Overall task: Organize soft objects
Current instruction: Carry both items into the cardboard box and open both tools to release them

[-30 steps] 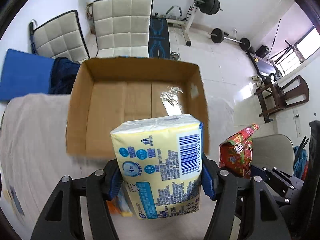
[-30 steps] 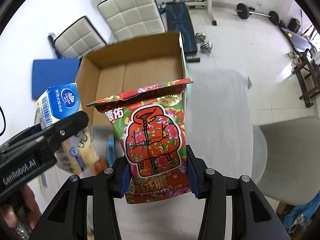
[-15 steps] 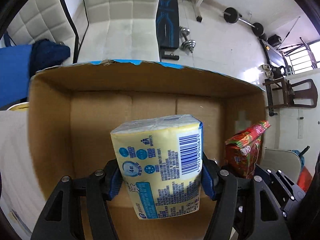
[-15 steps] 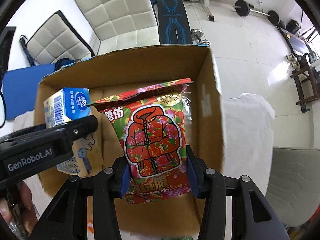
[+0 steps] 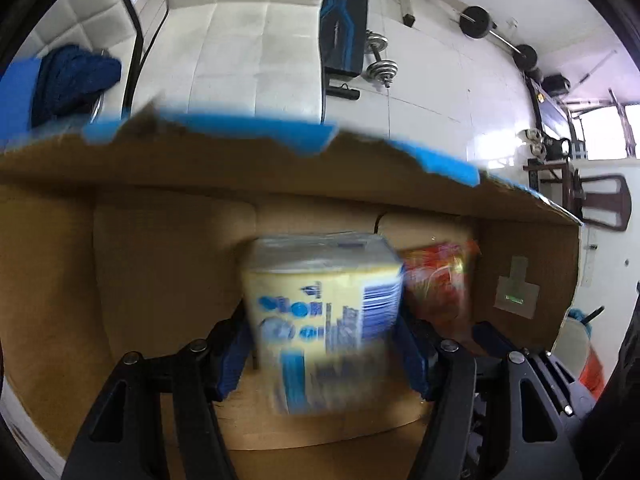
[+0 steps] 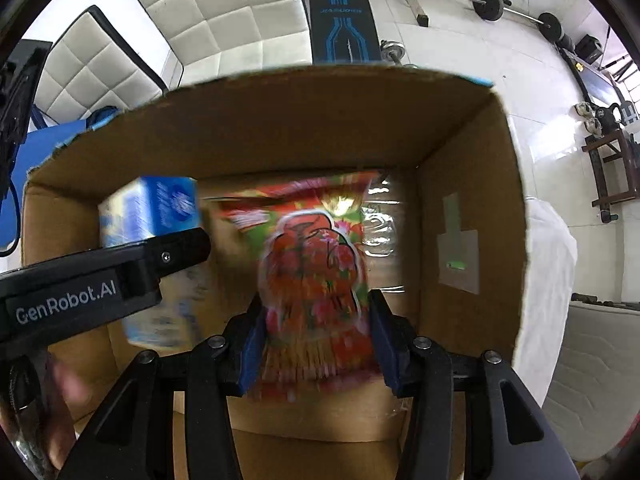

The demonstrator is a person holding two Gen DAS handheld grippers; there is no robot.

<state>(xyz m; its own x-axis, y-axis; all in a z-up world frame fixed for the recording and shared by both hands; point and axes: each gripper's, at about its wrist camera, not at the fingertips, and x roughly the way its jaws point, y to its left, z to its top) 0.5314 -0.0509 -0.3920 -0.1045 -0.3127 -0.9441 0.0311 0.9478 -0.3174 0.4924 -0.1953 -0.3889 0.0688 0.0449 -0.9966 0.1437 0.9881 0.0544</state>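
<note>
My left gripper (image 5: 322,346) is shut on a yellow and blue tissue pack (image 5: 324,312) and holds it inside an open cardboard box (image 5: 168,264), low near the floor. The pack is motion-blurred. My right gripper (image 6: 316,340) is shut on a red flowered tissue pack (image 6: 316,276), also inside the box (image 6: 472,184), to the right of the yellow pack (image 6: 152,216). The red pack shows in the left wrist view (image 5: 438,280) beside the yellow one. The left gripper's body (image 6: 100,280) crosses the right wrist view.
The box's far wall has a torn blue-taped rim (image 5: 280,132). Two white padded chairs (image 6: 224,16) and a blue weight bench (image 6: 344,12) stand beyond the box. Barbells (image 6: 516,8) lie on the tiled floor. A white cloth (image 6: 548,264) covers the table right of the box.
Both grippers have moved forward and down into the box with their packs. The box walls now fill both views, and both packs sit deeper, near the box floor.
</note>
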